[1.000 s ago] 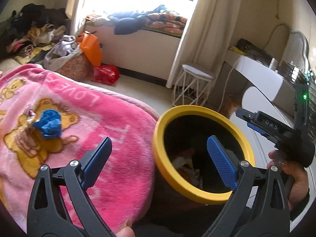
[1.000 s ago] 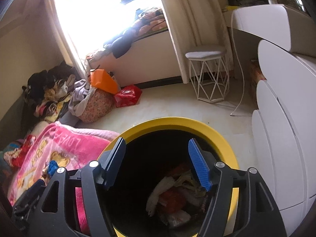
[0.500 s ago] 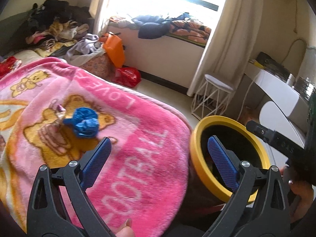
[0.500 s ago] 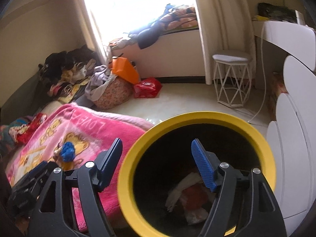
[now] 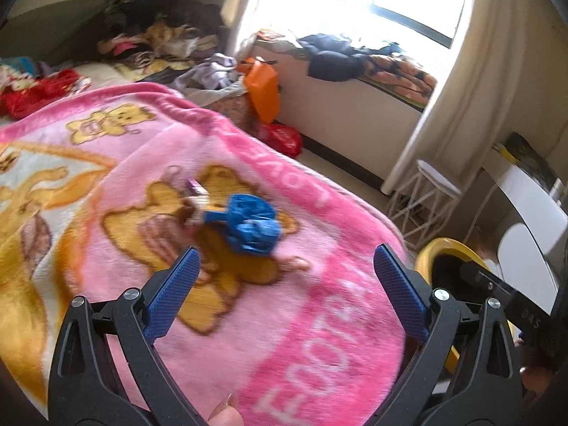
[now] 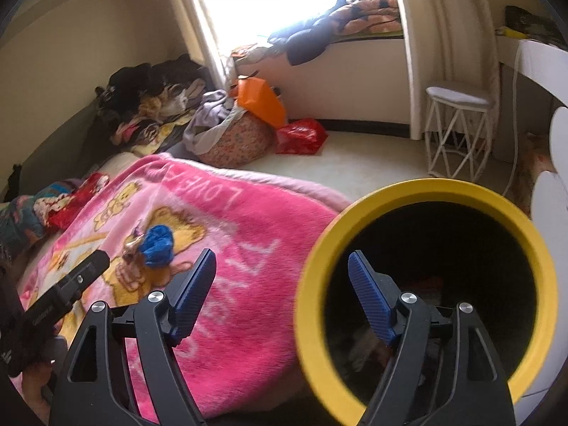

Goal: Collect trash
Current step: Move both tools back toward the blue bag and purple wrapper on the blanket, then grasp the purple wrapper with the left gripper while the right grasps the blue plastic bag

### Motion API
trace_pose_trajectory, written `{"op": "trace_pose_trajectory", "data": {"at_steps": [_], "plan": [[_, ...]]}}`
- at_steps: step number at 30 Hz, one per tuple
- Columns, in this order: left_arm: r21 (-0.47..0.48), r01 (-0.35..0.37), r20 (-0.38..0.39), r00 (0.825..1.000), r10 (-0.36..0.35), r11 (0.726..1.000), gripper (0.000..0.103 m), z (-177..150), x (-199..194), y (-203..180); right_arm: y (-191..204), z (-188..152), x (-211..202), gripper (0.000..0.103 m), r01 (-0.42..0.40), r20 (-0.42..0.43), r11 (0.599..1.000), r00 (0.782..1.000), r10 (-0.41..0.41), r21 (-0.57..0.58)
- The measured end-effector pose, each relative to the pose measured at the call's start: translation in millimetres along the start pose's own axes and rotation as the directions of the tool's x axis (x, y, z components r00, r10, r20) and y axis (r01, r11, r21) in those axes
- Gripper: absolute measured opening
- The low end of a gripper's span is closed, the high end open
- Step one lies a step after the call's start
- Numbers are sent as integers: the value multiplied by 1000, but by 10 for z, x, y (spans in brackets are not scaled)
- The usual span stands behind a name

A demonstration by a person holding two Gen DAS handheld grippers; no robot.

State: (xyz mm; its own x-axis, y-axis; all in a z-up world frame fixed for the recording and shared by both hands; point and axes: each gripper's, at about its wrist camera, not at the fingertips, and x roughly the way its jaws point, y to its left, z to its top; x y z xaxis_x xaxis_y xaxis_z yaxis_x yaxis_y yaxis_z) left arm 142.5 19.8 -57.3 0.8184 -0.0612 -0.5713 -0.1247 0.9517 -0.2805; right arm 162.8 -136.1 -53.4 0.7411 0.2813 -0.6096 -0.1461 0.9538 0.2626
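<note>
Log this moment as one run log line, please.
phase: approaching trash | left gripper: open, empty, aimed at blue crumpled wad on pink blanket | right gripper: open, empty, at yellow-rimmed bin

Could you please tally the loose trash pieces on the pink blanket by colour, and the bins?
Blue crumpled piece: 1
Small pale wrapper beside it, touching: 1
Yellow-rimmed bin: 1
Total: 3
</note>
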Motion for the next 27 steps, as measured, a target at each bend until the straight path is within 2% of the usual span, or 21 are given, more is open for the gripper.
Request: {"op": "trace_pose_trajectory", "data": {"at_steps": [4,9,14,19,22,25,27], "plan": [[-46,-35,-1,999,35,998,90,55,8,262,206,28,176,74,-40,-34,999,999,39,-24],[-117,-31,-19,999,29,993,89,143,63,566,501,55,389,74,-107,-70,992,992,102,-71],[-160,5,-52,999,-13,987,69,230,178,755,840,72,729,64,-189,-136,976,975,174,-106],[-146,30,-94,995,-44,989,50,276,326,827,1062,50,1066,54,-248,-204,961,954,221,-118],[-141,44,-116,991,-61,989,43,294,416,864,1160,24,1210,50,-269,-233,955,944,234,-127],[-137,55,-136,988,-74,989,43,294,500,866,1244,8,1319,44,-274,-253,951,939,233,-143],[-136,61,-145,986,-81,989,42,284,550,859,1280,-8,1373,33,-273,-263,950,937,228,-150]]}}
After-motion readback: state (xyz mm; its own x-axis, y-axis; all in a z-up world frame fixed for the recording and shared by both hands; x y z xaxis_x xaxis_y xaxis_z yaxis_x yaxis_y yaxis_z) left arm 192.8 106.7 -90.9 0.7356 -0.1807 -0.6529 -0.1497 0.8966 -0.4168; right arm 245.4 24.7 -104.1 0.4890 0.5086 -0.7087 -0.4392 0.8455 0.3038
